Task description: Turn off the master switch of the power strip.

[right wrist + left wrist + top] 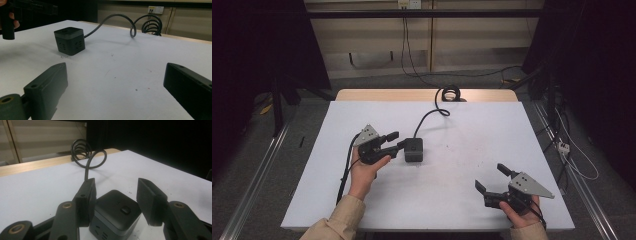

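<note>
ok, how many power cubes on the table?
1. A single black power cube sits left of centre on the white table, between the left gripper jaws, its cable running to the far edge. Nothing seems to be hiding another.

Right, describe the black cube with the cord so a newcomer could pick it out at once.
Start at the white table and look a little left of its middle, just ahead of the left hand-held gripper. There sits the black cube power strip, with a button on top and sockets in its sides. It alone trails a thick black cord to a coil at the far edge.
</note>
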Demonstrator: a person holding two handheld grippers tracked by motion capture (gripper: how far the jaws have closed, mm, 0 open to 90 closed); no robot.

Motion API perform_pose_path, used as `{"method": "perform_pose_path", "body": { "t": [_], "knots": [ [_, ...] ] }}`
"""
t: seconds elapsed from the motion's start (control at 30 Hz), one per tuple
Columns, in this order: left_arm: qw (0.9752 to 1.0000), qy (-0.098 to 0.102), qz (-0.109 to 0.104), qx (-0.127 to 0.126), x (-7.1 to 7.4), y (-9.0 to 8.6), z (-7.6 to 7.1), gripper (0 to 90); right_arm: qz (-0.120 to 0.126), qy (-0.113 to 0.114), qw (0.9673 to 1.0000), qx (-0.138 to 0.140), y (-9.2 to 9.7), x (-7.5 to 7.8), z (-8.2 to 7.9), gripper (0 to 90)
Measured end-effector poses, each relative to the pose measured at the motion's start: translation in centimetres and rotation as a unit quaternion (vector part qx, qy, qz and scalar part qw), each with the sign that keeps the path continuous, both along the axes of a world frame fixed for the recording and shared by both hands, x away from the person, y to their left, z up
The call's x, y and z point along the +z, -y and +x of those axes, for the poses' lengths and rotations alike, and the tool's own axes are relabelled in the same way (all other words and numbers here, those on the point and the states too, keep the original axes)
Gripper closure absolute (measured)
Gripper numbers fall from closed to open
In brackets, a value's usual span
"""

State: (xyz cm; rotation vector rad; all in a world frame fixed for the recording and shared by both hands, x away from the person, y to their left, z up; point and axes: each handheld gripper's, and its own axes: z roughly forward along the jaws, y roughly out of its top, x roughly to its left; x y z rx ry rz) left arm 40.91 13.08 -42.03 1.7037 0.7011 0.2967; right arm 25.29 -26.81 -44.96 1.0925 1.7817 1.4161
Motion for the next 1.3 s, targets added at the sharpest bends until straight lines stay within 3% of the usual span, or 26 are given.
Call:
{"method": "perform_pose_path", "body": {
  "t": [0.33,0.5,0.53,0.63,0.93,1.17,1.3],
  "knots": [
    [1.0,-0.004,0.003,0.001,0.1,0.1,0.2,51.6,-0.002,0.001,1.0,0.002,-0.1,0.0,0.0,6.4],
    [0.9998,-0.005,0.016,-0.008,0.4,0.6,0.2,52.8,-0.001,0.001,1.0,0.001,0.0,0.0,0.0,6.4],
    [0.9996,-0.006,0.026,-0.012,0.5,0.8,0.2,55.0,-0.001,0.001,1.0,0.001,0.0,0.0,0.0,6.4],
    [0.9994,-0.01,0.03,-0.013,0.5,1.0,0.3,57.1,0.0,0.001,1.0,0.001,0.0,0.0,0.0,6.4],
    [0.999,-0.025,0.032,-0.018,0.4,1.2,0.6,68.6,0.001,0.002,1.0,0.005,0.0,0.1,0.0,4.4],
    [0.9985,-0.035,0.037,-0.019,0.5,1.2,0.6,82.8,0.003,0.002,1.0,0.005,-0.1,0.1,0.0,2.5],
    [0.9983,-0.04,0.037,-0.021,0.5,1.2,0.6,85.8,0.0,0.004,1.0,0.007,-0.1,0.1,0.0,2.2]
  ]
}}
